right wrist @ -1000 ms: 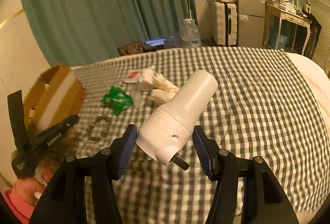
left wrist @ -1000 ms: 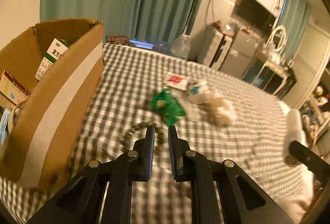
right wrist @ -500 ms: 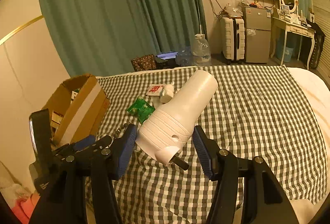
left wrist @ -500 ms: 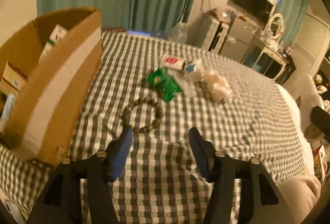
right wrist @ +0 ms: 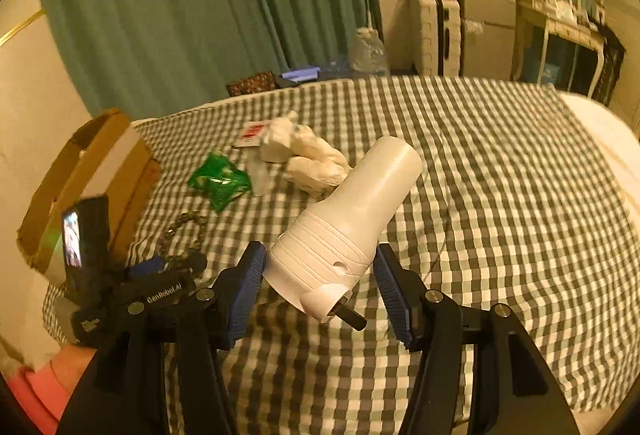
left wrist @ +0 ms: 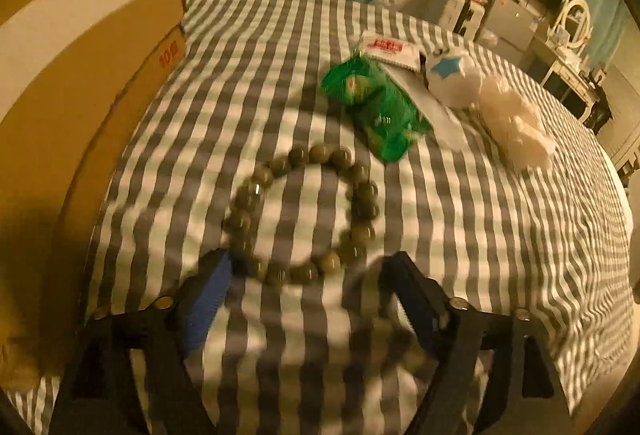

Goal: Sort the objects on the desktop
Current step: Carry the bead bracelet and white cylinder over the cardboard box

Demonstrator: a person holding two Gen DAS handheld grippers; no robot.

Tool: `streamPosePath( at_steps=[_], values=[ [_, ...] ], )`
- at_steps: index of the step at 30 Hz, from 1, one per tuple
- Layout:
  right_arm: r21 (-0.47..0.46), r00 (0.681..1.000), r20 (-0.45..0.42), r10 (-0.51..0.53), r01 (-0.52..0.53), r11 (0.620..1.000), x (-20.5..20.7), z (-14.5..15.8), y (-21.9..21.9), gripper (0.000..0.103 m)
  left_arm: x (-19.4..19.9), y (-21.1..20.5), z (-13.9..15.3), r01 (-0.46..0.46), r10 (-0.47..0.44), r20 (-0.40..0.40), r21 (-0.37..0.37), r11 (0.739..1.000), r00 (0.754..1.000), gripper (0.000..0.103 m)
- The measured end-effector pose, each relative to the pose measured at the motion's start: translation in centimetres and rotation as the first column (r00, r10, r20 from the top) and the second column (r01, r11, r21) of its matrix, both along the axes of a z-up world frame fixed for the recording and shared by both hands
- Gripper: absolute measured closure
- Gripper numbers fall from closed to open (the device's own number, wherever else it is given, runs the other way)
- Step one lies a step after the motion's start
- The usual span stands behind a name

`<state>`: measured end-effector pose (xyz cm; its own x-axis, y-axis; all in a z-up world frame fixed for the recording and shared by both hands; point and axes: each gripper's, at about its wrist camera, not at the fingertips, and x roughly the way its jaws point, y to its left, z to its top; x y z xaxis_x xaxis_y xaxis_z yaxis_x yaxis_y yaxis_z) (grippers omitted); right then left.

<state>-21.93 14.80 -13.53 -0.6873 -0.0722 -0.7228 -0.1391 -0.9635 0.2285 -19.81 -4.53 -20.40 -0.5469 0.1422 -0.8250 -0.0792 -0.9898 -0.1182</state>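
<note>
A bead bracelet (left wrist: pixel 304 213) lies on the checked cloth (left wrist: pixel 480 219); it also shows in the right wrist view (right wrist: pixel 182 231). My left gripper (left wrist: pixel 306 267) is open and low, its tips at the bracelet's near edge on either side. My right gripper (right wrist: pixel 320 275) is shut on a white cylindrical device (right wrist: pixel 348 219) and holds it above the cloth. Beyond the bracelet lie a green packet (left wrist: pixel 376 103), a red-and-white sachet (left wrist: pixel 390 49), a white object with a blue star (left wrist: pixel 450 75) and crumpled white tissue (left wrist: pixel 516 125).
A cardboard box (left wrist: pixel 80 83) stands at the left, close to the bracelet; it also shows in the right wrist view (right wrist: pixel 92 171). Green curtains (right wrist: pixel 200 3), a suitcase, a fridge and a dresser stand beyond the cloth's far edge.
My left gripper has opened wide and moved forward and down to the bracelet. My right gripper has kept its hold on the white device while its view shifted.
</note>
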Motion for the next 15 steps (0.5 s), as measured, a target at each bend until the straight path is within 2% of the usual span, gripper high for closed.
streamPosePath(
  at_steps=[2, 4, 9, 11, 15],
  values=[
    [-0.033, 1.000, 0.018, -0.003, 0.003, 0.999, -0.7, -0.7, 0.7, 0.047, -0.6, 0.2, 0.0, 0.012, -0.012, -0.030, 0.001, 1.000, 0.999, 0.019],
    [-0.039, 1.000, 0.031, -0.004, 0.005, 0.999, -1.2, -1.2, 0.9, 0.047, -0.9, -0.1, 0.1, 0.013, -0.012, -0.067, 0.011, 1.000, 0.998, 0.057],
    [-0.014, 0.999, 0.042, 0.013, -0.013, 1.000, -1.6, -1.7, 0.2, 0.047, -0.8, -2.4, 0.6, -0.030, 0.039, -0.068, 0.133, 0.991, 0.997, 0.092],
    [-0.003, 0.999, 0.036, 0.019, -0.019, 1.000, -1.4, -1.6, -0.1, 0.047, -0.3, -2.6, 1.3, -0.026, 0.039, -0.090, 0.139, 0.990, 0.995, 0.092],
    [0.025, 1.000, 0.005, 0.023, -0.024, 0.999, -0.4, -0.4, -1.0, 0.047, 2.1, -2.4, 4.3, 0.024, 0.008, -0.204, 0.153, 0.988, 0.979, 0.092]
  ],
)
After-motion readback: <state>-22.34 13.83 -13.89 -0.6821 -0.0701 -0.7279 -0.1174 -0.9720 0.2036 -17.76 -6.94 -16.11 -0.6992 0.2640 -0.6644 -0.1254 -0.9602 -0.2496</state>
